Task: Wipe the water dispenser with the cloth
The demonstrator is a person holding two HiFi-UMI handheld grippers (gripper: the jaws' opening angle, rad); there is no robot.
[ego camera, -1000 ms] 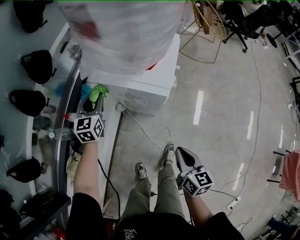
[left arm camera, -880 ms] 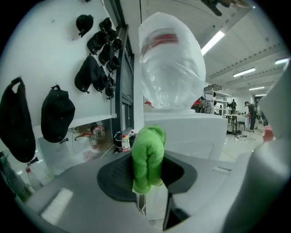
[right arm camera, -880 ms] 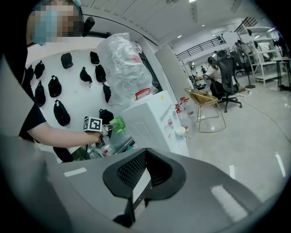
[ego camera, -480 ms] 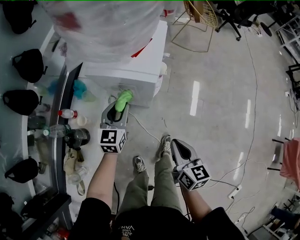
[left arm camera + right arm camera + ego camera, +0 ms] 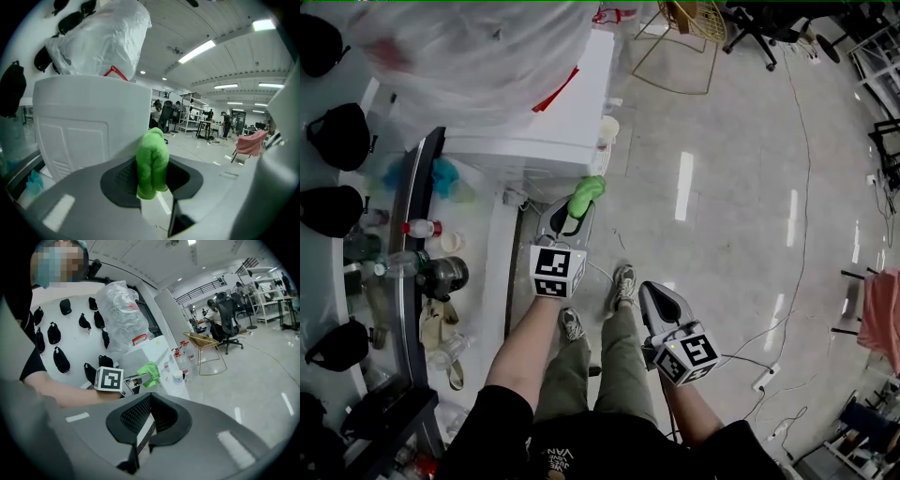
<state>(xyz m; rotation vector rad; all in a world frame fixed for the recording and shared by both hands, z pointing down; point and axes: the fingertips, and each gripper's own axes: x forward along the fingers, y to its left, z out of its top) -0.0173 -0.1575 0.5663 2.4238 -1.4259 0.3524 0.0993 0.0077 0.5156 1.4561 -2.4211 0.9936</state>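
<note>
The white water dispenser (image 5: pixel 546 124) stands at the upper left of the head view, its big bottle (image 5: pixel 469 42) wrapped in clear plastic. My left gripper (image 5: pixel 573 217) is shut on a green cloth (image 5: pixel 586 194), held just off the dispenser's front right corner. In the left gripper view the cloth (image 5: pixel 152 161) sticks up between the jaws of that gripper (image 5: pixel 154 197), with the dispenser's white panel (image 5: pixel 89 126) close ahead on the left. My right gripper (image 5: pixel 660 305) hangs low over the floor, shut and holding nothing; its view shows its jaws (image 5: pixel 140 437) together and the cloth (image 5: pixel 151 369) beyond.
A shelf (image 5: pixel 417 309) with bottles (image 5: pixel 422 228) runs down the left, beside black caps (image 5: pixel 328 208) on the wall. A paper cup (image 5: pixel 607 128) sits at the dispenser's right side. A cable (image 5: pixel 787 309) crosses the shiny floor. A gold wire chair (image 5: pixel 698 28) stands behind.
My left gripper has carried the green cloth rightwards, from the dispenser's left front past its front face to the right corner. The right gripper has barely moved.
</note>
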